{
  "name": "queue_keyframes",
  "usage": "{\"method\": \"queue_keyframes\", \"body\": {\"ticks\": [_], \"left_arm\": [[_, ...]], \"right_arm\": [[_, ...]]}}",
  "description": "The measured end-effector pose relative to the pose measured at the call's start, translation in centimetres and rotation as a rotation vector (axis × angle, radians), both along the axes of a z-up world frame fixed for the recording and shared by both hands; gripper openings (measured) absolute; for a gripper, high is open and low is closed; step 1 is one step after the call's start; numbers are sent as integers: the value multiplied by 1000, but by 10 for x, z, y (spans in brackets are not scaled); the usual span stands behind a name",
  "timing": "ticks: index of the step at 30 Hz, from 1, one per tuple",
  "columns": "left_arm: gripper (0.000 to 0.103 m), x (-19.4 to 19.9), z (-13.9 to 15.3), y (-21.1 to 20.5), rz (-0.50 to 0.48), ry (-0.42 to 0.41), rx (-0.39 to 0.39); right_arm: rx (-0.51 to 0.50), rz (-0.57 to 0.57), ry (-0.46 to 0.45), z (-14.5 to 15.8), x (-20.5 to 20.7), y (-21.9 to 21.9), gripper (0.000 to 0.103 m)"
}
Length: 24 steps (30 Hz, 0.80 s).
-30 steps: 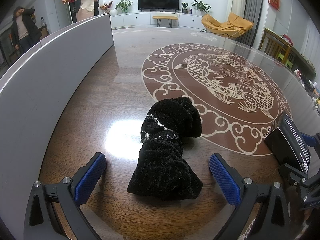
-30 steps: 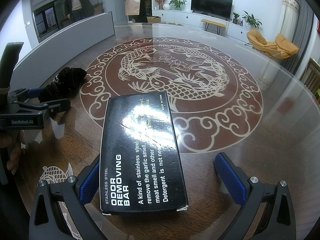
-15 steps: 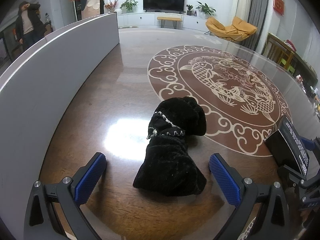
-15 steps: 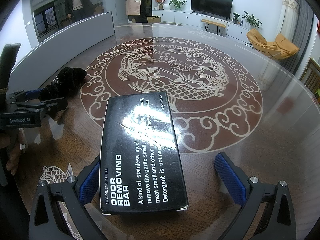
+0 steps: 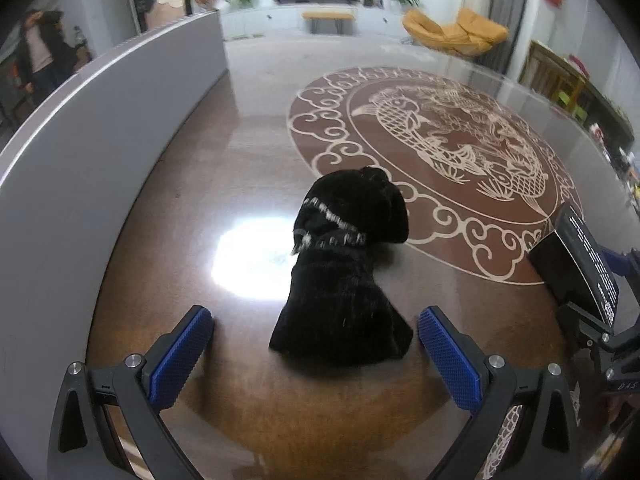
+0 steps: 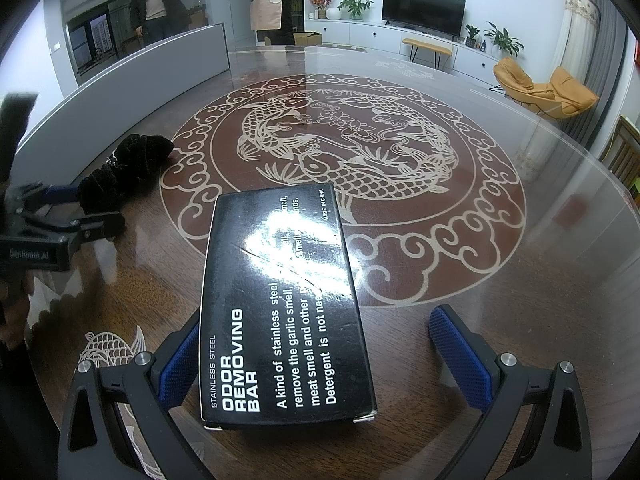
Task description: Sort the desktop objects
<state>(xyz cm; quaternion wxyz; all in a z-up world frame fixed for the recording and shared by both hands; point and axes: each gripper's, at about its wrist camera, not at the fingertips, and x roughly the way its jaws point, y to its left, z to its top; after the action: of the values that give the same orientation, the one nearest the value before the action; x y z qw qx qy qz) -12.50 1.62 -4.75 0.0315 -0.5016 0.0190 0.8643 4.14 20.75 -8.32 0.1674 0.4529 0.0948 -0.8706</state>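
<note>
A black velvet pouch (image 5: 346, 268) with a beaded drawstring lies on the glossy brown table. My left gripper (image 5: 316, 340) is open, its blue pads to either side of the pouch's near end, apart from it. A black box (image 6: 280, 304) printed "ODOR REMOVING BAR" lies flat on the table between the fingers of my open right gripper (image 6: 320, 352); the left pad is next to its edge, the right pad well apart. The box also shows at the right of the left wrist view (image 5: 576, 264). The pouch (image 6: 128, 168) and left gripper (image 6: 76, 216) show at the left of the right wrist view.
A grey curved panel (image 5: 92, 140) stands along the table's left side. The round table has a carp medallion (image 6: 344, 184) at its middle. Two people (image 6: 160, 4) stand beyond the panel, with a TV, plants and an orange chair (image 6: 544, 88) behind.
The left gripper has drawn back from the pouch, which now sits farther forward between the pads. The right gripper and the box have not moved.
</note>
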Motion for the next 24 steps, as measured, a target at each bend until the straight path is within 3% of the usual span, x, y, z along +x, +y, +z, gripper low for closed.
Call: {"method": "queue_keyframes", "body": {"ticks": [2,3,4,5,6,7,9,10,12,17,21,24], "left_arm": [[103,-11,0,2,-2,-27,-4],[96,-13,1,5,-16,-20,-6],[74,-13,4,8,-38,-3,-6],[61,-12,7,13,-66,15,-7],[31,-12,10,19,-88,25,-18],[29,-11,11,21,-97,22,-16],[29,-5,11,25,-94,36,-33],[29,1,12,22,-83,38,-16],[29,12,18,13,-61,50,34],[29,39,80,-26,-26,159,136],[29,49,124,-84,34,210,124],[29,48,145,-147,143,224,91]], "right_arm": [[27,48,-73,7,-6,-5,103],[56,95,-139,8,-14,-9,103],[62,121,-180,9,-18,-11,103],[55,139,-202,12,-21,-12,103],[44,164,-216,15,-24,-14,103],[43,182,-215,17,-24,-16,101],[64,227,-204,18,-21,-23,67],[112,244,-175,18,-17,-28,59],[126,233,-193,20,-13,-33,59],[41,235,-166,50,-12,-51,59],[-33,301,-81,106,-26,-112,59],[-111,372,-21,149,-31,-175,59]]}}
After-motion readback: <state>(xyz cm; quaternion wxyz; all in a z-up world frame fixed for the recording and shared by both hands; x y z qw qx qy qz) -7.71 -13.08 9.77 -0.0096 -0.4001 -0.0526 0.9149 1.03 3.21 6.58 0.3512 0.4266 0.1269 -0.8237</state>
